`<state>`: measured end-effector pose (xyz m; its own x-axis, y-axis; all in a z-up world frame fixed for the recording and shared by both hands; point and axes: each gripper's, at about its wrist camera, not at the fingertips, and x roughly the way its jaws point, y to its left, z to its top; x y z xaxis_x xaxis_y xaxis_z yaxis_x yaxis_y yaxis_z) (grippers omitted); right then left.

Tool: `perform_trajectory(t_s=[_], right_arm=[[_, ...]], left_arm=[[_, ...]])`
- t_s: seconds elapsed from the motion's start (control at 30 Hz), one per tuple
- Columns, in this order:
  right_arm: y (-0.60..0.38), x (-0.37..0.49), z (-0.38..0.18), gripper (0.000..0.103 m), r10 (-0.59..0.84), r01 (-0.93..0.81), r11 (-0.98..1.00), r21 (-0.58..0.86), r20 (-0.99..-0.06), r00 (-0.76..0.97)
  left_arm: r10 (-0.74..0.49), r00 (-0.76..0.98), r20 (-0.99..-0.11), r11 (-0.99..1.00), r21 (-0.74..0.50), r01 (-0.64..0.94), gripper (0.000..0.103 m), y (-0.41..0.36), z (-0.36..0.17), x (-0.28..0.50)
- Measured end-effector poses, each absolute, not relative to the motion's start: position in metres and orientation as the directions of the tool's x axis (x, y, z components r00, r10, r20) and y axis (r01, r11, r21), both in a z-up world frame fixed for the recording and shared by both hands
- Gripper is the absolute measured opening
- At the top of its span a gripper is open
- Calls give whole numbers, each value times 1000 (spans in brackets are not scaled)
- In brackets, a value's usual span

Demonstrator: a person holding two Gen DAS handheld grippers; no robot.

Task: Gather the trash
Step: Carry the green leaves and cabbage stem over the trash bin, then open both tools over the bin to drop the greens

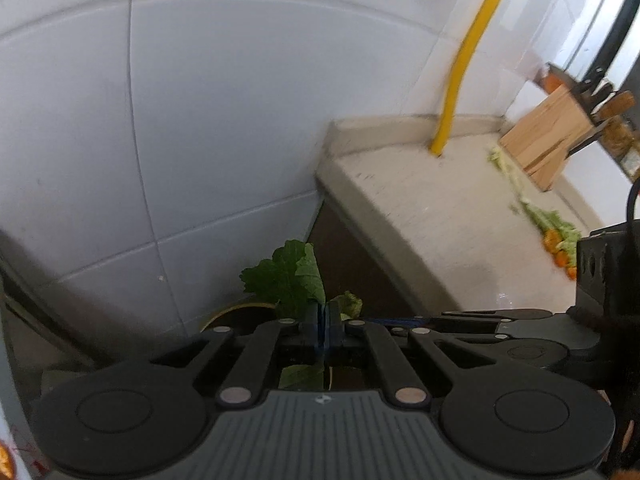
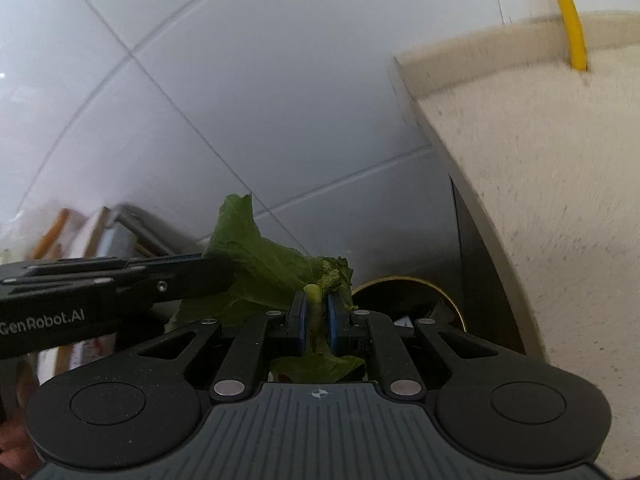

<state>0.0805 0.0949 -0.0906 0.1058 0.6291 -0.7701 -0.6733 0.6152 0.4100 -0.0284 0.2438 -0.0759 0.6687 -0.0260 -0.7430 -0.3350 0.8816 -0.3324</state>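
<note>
Green leaf (image 2: 256,268) is clamped by both grippers: left gripper (image 1: 325,322) and right gripper (image 2: 316,314). Left gripper's side reads "GenRobot.AI"; bin (image 2: 404,294) below.

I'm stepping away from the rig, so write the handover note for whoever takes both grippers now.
Left gripper: shut on a green leaf.
Right gripper: shut on a leaf stalk.
Both hang off the countertop end, above a gold-rimmed bin.
Done: leaves lifted off the counter.
Left: drop them in, then fetch the cabbage and carrot scraps by the knife block.
</note>
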Motion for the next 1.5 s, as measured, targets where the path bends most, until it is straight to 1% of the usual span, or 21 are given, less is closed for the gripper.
perform_trajectory(t_s=[0.07, 0.2, 0.3, 0.37, 0.5, 0.6, 0.63, 0.73, 0.8, 0.87, 0.93, 1.03, 1.1, 1.13, 1.17, 1.33, 1.4, 1.47, 1.5], right_arm=[[98, 82, -97, 24, 612, -670, 628, 396, -783, 110], [101, 86, -108, 26, 591, -655, 648, 389, -799, 111], [101, 88, -114, 27, 583, -639, 660, 394, -806, 105], [100, 88, -115, 35, 580, -633, 665, 397, -808, 102], [99, 84, -114, 35, 584, -632, 661, 404, -807, 94], [96, 79, -109, 36, 587, -641, 655, 399, -803, 100], [94, 77, -107, 37, 589, -642, 656, 397, -801, 106], [86, 77, -99, 44, 596, -642, 658, 394, -794, 124], [77, 76, -92, 45, 601, -641, 659, 393, -788, 133], [71, 75, -86, 48, 597, -635, 670, 384, -787, 154], [63, 74, -80, 51, 596, -626, 682, 378, -783, 176], [49, 74, -71, 52, 598, -612, 695, 377, -775, 202], [37, 74, -62, 56, 604, -602, 704, 378, -764, 226], [32, 73, -57, 63, 611, -599, 704, 380, -755, 239], [28, 73, -54, 67, 615, -598, 707, 378, -746, 254], [4, 71, -31, 67, 625, -599, 718, 356, -709, 327], [-9, 70, -24, 67, 620, -590, 730, 346, -697, 360], [-25, 70, -18, 68, 615, -573, 745, 341, -684, 392], [-33, 69, -15, 70, 611, -566, 752, 338, -680, 406]], left_arm=[[-24, 646, -763, 881, -322, -347, 0, 245, -85, -25], [-4, 611, -791, 884, -288, -367, 5, 246, -98, -19], [-5, 605, -796, 881, -290, -374, 7, 248, -101, -22], [0, 602, -799, 881, -285, -378, 9, 249, -101, -23], [20, 598, -801, 885, -264, -383, 16, 248, -97, -25], [33, 603, -797, 892, -248, -377, 17, 244, -93, -26], [38, 605, -795, 895, -242, -375, 17, 243, -92, -25], [49, 611, -790, 903, -226, -365, 27, 237, -87, -24], [53, 612, -789, 907, -219, -360, 37, 233, -85, -23], [54, 613, -788, 909, -216, -357, 41, 229, -82, -23], [48, 617, -785, 910, -220, -351, 42, 224, -78, -21], [45, 621, -783, 914, -219, -342, 48, 216, -73, -18], [45, 623, -781, 919, -212, -331, 50, 210, -70, -15], [43, 624, -780, 923, -208, -324, 50, 206, -68, -13], [40, 626, -779, 928, -203, -312, 50, 200, -66, -11], [23, 643, -766, 951, -181, -250, 52, 173, -50, 1], [21, 655, -755, 960, -168, -225, 62, 162, -42, 5], [21, 671, -741, 967, -156, -202, 66, 152, -36, 8], [16, 679, -734, 971, -150, -185, 67, 146, -33, 10]])
